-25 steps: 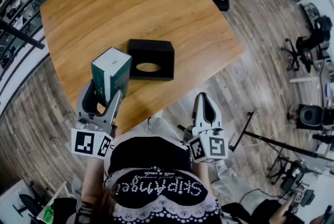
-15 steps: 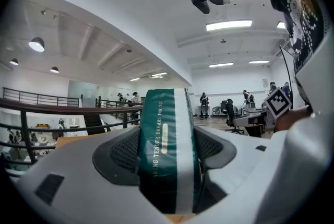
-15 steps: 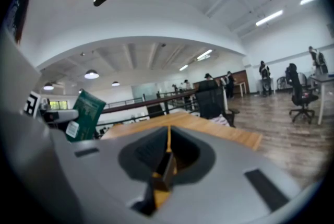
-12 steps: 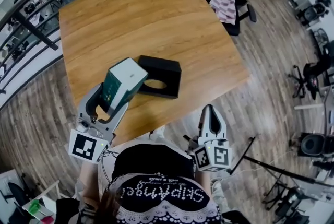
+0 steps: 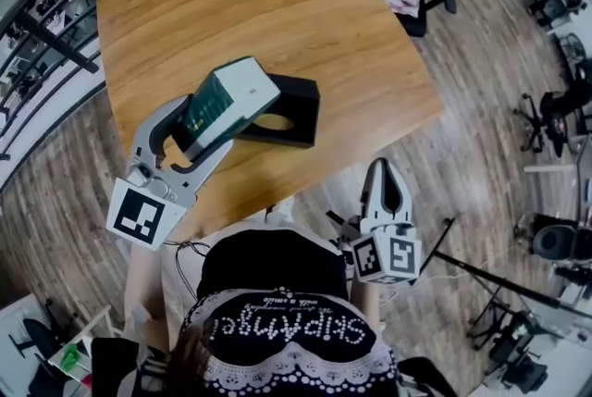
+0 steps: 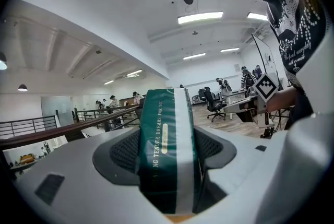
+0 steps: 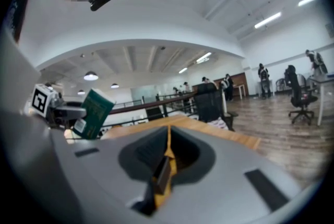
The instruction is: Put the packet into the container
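**A:** Which way does the container (image 5: 298,97) lie from the left gripper (image 5: 198,138)?

**B:** At about two o'clock in the head view, on the table (image 5: 250,6). The packet's (image 5: 227,99) far white end overlaps the container's near left edge. I cannot tell whether they touch.

**A:** And the packet's long axis?

**B:** Tilted, running from roughly eight o'clock at the jaws up towards two o'clock, so it points at the container.

**A:** What is the grip like?

**B:** The left jaws stand only as far apart as the packet's narrow side and clamp it low down. Most of the packet sticks out beyond them.

**A:** Is the right gripper (image 5: 385,169) involved?

**B:** No. It hangs off the table at about four o'clock, well apart from the container, its jaws pressed together on nothing. The left is clearly the nearer one.
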The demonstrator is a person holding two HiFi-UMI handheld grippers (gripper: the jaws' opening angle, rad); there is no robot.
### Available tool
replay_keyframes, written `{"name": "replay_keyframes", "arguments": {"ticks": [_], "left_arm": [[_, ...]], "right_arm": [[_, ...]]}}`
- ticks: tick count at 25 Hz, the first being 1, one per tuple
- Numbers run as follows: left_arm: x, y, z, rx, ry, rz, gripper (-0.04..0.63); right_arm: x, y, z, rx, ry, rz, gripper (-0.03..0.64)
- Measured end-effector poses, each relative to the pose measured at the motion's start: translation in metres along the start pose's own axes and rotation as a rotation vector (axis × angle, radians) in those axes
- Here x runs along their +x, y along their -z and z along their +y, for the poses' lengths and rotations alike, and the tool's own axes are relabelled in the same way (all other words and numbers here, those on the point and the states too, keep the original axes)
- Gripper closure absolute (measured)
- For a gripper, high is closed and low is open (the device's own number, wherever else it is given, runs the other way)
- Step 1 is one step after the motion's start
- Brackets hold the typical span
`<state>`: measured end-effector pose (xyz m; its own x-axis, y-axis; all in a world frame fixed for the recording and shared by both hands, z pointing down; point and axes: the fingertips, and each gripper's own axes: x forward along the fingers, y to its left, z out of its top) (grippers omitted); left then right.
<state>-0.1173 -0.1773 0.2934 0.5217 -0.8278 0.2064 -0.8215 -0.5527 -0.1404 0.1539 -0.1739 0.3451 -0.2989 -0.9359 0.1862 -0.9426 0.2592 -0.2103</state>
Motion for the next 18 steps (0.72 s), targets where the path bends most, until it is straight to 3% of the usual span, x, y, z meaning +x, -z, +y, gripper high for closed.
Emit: {"name": "replay_keyframes", "arguments": {"ticks": [12, 18], "left_arm": [[0.063, -0.004, -0.007, 0.136, 0.187, 0.072, 0.25], [0.083, 0.016, -0.021, 0.18, 0.27, 0.109, 0.25]], "right_arm": [[-0.009, -0.013, -0.046, -0.001, 0.135, -0.015, 0.578], [-0.017, -0.009, -0.061, -0.007, 0.175, -0.028, 0.578]]}}
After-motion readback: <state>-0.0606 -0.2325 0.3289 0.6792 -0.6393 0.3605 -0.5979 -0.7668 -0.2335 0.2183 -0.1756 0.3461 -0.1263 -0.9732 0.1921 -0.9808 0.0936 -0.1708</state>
